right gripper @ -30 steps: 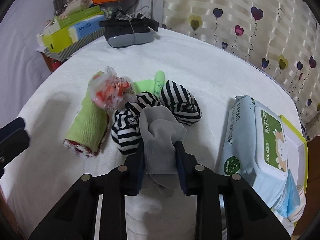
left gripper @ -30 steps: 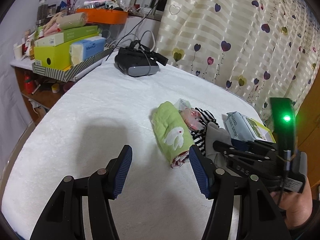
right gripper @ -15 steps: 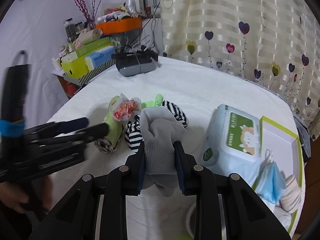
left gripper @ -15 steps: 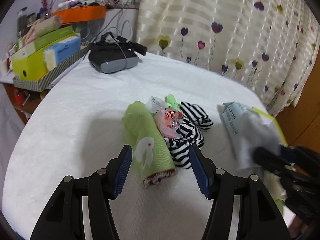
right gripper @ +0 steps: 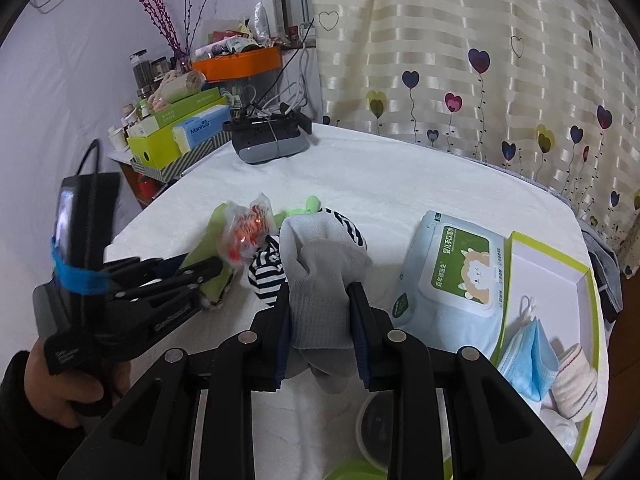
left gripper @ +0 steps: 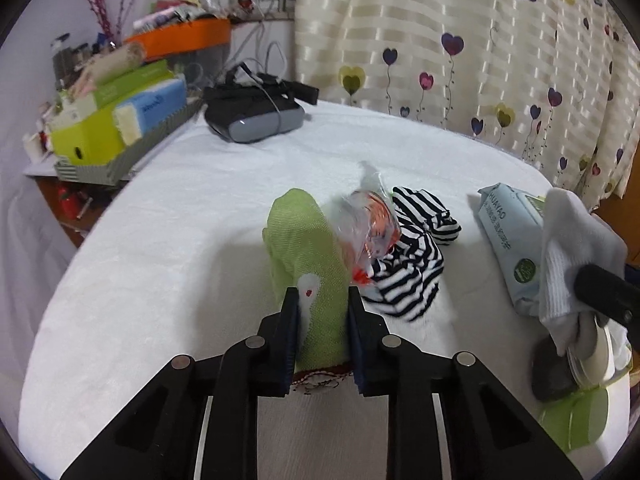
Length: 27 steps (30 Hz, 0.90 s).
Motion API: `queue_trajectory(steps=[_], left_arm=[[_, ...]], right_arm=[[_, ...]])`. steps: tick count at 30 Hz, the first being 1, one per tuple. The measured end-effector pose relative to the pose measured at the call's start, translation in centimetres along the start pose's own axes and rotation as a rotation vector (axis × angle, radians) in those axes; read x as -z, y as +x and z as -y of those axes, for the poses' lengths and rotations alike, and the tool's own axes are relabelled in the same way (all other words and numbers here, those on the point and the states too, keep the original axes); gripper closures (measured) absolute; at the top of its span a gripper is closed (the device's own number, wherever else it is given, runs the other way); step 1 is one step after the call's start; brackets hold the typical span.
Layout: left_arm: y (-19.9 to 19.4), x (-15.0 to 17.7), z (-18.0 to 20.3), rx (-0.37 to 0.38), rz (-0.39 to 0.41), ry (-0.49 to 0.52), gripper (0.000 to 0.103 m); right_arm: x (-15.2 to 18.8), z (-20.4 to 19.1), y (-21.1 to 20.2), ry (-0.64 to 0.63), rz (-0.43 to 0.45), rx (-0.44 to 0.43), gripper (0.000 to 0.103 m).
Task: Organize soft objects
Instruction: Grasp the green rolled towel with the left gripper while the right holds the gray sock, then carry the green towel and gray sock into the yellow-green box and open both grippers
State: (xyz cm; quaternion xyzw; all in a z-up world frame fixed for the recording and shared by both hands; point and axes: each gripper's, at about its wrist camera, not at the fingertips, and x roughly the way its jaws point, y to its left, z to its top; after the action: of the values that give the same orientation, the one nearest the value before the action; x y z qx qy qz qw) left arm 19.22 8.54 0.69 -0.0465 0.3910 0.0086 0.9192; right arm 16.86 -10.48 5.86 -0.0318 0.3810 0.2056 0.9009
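Closure is the change: the left hand-held gripper (left gripper: 322, 320), whose jaws have just been closing, now pinches the rolled lime-green cloth with a white rabbit (left gripper: 306, 256) on the white tabletop (left gripper: 160, 240), probably ready to lift. At three o'clock, the right hand-held gripper (right gripper: 320, 336) stays narrowly clamped on a grey knitted sock (right gripper: 320, 280).
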Motion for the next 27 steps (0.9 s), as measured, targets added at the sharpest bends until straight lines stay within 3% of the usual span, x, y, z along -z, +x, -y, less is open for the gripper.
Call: queue_trajectory(steps=[11,20,27], left_arm=[[-9.4,1.7,-1.3,0.028,0.148,-0.055,0.082],[-14.1,2.0,1.7,0.120,0.214,-0.012,0.082],[-15.5,2.4,5.3,0.167,0.229,0.040,0.082]], right_arm=[[1.3,-1.5,-4.8,-0.023,0.071,-0.017,0.075],[2.3,-1.2,-9.0,-0.017,0.136,0.002,0.075],[3.6,0.9,-11.6,0.025,0.175,0.015,0.075]])
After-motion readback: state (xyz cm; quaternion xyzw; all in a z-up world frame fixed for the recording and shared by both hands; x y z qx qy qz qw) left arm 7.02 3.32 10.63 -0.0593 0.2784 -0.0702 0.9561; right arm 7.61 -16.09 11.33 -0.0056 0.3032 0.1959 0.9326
